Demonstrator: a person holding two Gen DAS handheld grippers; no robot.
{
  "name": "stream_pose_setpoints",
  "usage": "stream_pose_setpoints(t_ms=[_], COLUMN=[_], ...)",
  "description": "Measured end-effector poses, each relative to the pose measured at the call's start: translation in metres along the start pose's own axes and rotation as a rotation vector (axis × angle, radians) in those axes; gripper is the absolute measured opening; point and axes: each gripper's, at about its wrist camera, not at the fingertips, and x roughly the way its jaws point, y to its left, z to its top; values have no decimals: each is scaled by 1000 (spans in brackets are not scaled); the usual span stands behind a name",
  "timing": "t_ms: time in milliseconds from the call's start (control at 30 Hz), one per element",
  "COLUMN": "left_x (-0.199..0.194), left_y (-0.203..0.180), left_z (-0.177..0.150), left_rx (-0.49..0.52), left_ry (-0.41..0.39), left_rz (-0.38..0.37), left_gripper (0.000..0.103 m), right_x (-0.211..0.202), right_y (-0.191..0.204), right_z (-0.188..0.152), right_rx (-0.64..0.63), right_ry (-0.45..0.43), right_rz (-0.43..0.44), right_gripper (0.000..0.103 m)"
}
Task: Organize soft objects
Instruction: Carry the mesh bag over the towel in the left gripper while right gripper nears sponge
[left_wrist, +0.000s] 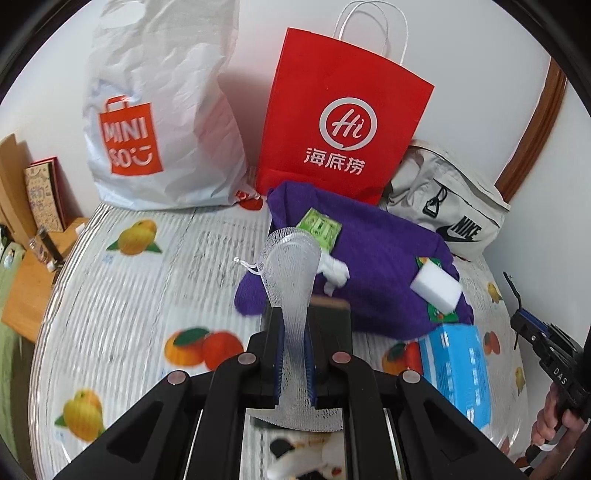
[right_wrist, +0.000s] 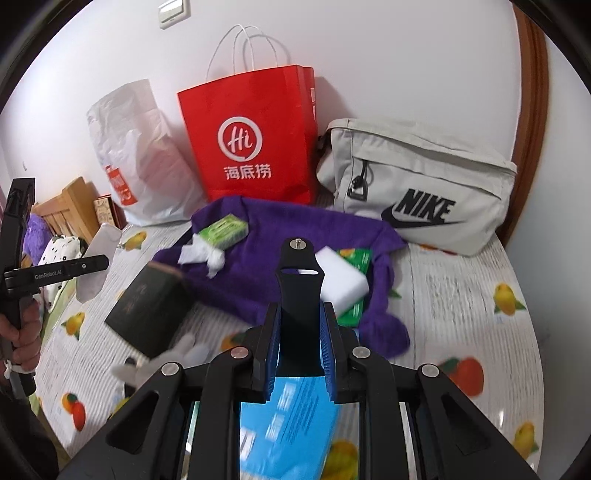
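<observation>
My left gripper (left_wrist: 293, 332) is shut on a white mesh pouch (left_wrist: 291, 273) and holds it above the table; the pouch also shows in the right wrist view (right_wrist: 96, 258). My right gripper (right_wrist: 299, 332) is shut on a black strap-like piece (right_wrist: 299, 273) that stands up between its fingers. A purple cloth (left_wrist: 376, 258) lies ahead, carrying a green tissue pack (left_wrist: 320, 227), crumpled white tissue (left_wrist: 334, 275) and a white sponge block (left_wrist: 436, 290). A blue tissue pack (right_wrist: 291, 417) lies under my right gripper. A dark wallet (right_wrist: 151, 306) lies left of the cloth.
A white Miniso bag (left_wrist: 155, 122), a red paper bag (left_wrist: 340, 122) and a grey Nike bag (right_wrist: 417, 184) stand along the wall. The table has a fruit-print cover (left_wrist: 147, 295). A wooden shelf (left_wrist: 22, 229) with books is at the left. A grey plush item (right_wrist: 173, 358) lies near.
</observation>
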Motion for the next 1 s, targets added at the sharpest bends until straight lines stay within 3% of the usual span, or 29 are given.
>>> stream_pose_setpoints(t_ms=[500,867,1000], left_x=[49,93,110], left_y=[-2,-19,-31], left_z=[43,59,64], left_rx=[7,35,37], left_ry=[11,83,126], left_rz=[-37,-99,-160], left_gripper=[10,10,10], right_x=[103,149,159], right_y=[3,-1,-5], right_z=[48,51,49], right_rx=[-65,-71,-64], right_ry=[105,210,245], right_rz=[65,50,44], right_gripper=[21,21,21])
